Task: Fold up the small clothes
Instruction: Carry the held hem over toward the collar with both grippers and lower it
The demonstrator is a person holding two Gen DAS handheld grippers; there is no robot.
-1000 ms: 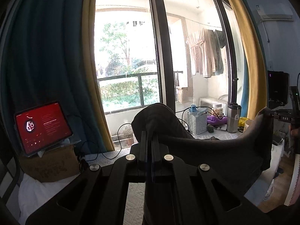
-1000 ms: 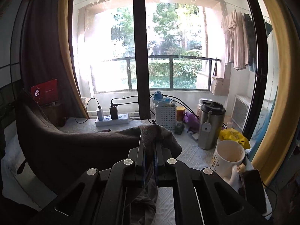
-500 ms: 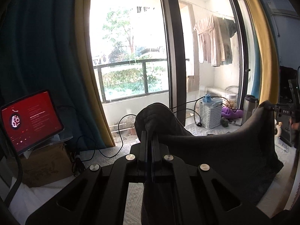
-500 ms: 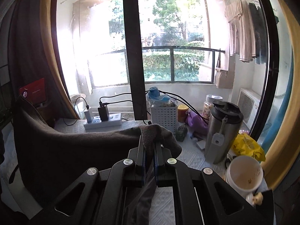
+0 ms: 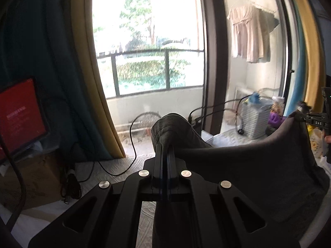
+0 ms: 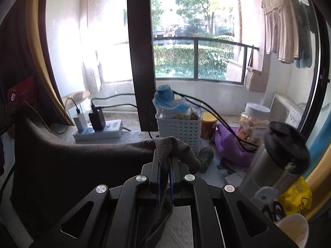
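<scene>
Dark grey, soft cloth is the small piece of clothing, and it hangs in the air between the two tools. The left tool is squeezed tight on one top corner, with a bump of cloth poking out past its tips. The right tool is squeezed tight on the other top corner, with a fold of cloth flopping over its tips. The top edge runs from one tool to the other and sags a little in the middle, so the long way of the cloth goes side to side, and the rest hangs down below it. Both tools are just as close to the cloth, one at each end. Under them is the white bumpy worktop. Farther off stand a white plastic basket, a silver metal flask with a black lid and the big window. I think the next move is to lay the cloth flat on the worktop.
</scene>
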